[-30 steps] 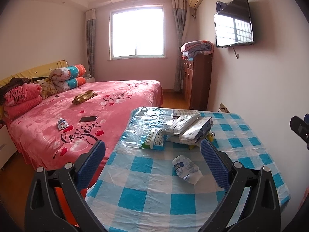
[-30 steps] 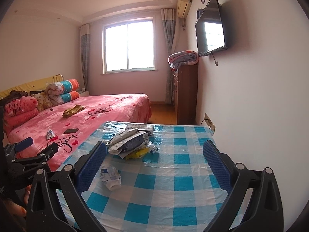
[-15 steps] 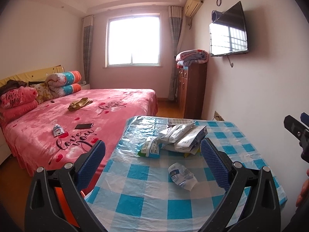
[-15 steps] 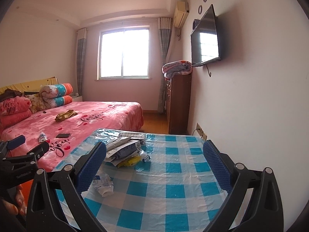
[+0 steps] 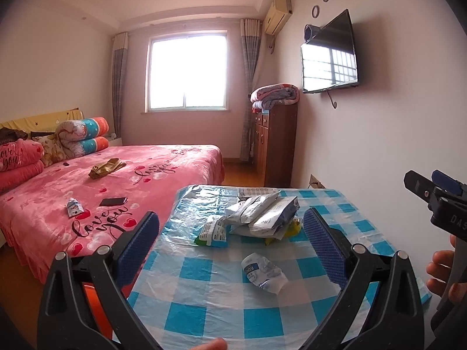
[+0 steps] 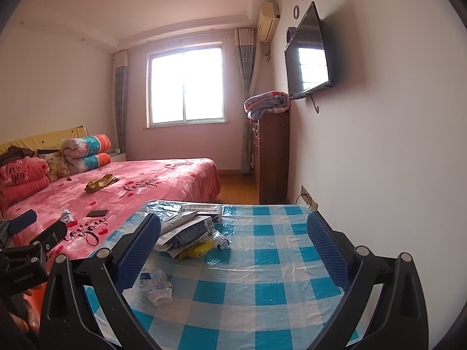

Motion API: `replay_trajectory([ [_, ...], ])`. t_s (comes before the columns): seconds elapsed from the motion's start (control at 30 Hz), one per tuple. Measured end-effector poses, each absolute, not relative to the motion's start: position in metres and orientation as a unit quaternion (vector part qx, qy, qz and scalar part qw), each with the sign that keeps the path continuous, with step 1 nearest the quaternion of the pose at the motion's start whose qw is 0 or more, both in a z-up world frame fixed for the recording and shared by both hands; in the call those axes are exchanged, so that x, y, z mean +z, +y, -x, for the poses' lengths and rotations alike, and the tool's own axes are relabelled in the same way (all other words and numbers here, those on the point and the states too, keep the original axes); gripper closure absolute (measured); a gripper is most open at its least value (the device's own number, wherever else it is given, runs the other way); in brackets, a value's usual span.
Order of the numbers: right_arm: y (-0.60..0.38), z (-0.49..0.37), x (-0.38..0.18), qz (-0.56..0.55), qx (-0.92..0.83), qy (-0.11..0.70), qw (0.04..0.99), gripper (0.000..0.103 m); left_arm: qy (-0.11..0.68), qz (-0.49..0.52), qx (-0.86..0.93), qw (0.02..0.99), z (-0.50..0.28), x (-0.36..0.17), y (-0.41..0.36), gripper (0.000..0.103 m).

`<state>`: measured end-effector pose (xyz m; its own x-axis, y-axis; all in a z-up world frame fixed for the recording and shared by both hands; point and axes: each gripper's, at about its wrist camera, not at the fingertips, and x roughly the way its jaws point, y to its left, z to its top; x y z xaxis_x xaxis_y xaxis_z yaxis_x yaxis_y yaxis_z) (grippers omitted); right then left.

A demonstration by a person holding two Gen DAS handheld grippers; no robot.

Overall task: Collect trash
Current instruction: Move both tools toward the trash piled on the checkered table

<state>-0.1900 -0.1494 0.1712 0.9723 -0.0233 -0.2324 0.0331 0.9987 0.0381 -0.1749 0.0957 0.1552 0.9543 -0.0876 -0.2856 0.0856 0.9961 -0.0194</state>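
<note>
A crumpled white-and-blue wrapper (image 5: 264,272) lies on the blue-checked table (image 5: 204,315), between my left gripper's open fingers; it also shows in the right wrist view (image 6: 154,285). Behind it lies a pile of empty packets (image 5: 262,218), seen too in the right wrist view (image 6: 186,230). My left gripper (image 5: 230,248) is open and empty above the table's near edge. My right gripper (image 6: 233,250) is open and empty over the table's right half (image 6: 262,291). A small wrapper (image 5: 73,206) and a gold wrapper (image 5: 105,168) lie on the pink bed (image 5: 163,175).
A black phone (image 5: 113,201) lies on the bed. A brown cabinet (image 5: 275,143) with folded blankets stands along the right wall under a TV (image 5: 329,55). Something orange (image 5: 90,306) sits below the table's left edge. The wall (image 6: 379,160) is close on the right.
Both grippers have tilted upward and drawn back a little, so more ceiling shows and the table sits lower in view. Both stay open. Nothing on the table moved.
</note>
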Motion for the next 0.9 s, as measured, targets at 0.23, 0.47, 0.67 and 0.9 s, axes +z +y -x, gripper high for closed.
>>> replay_trajectory([
  [0.23, -0.156, 0.169, 0.155, -0.028, -0.014, 0.144, 0.989, 0.004, 0.179, 0.01, -0.063, 0.982, 0.163, 0.141, 0.094, 0.004],
  [0.47, -0.168, 0.14, 0.124, -0.059, 0.024, 0.215, 0.975, 0.004, 0.231, 0.026, -0.103, 0.967, 0.148, 0.114, 0.091, 0.004],
  [0.67, -0.179, 0.122, 0.094, -0.073, 0.019, 0.271, 0.96, 0.004, 0.279, 0.022, -0.114, 0.953, 0.132, 0.088, 0.084, 0.004],
  [0.9, -0.203, 0.099, 0.06, -0.111, -0.004, 0.339, 0.934, 0.004, 0.349, 0.026, -0.113, 0.93, 0.098, 0.058, 0.072, 0.004],
])
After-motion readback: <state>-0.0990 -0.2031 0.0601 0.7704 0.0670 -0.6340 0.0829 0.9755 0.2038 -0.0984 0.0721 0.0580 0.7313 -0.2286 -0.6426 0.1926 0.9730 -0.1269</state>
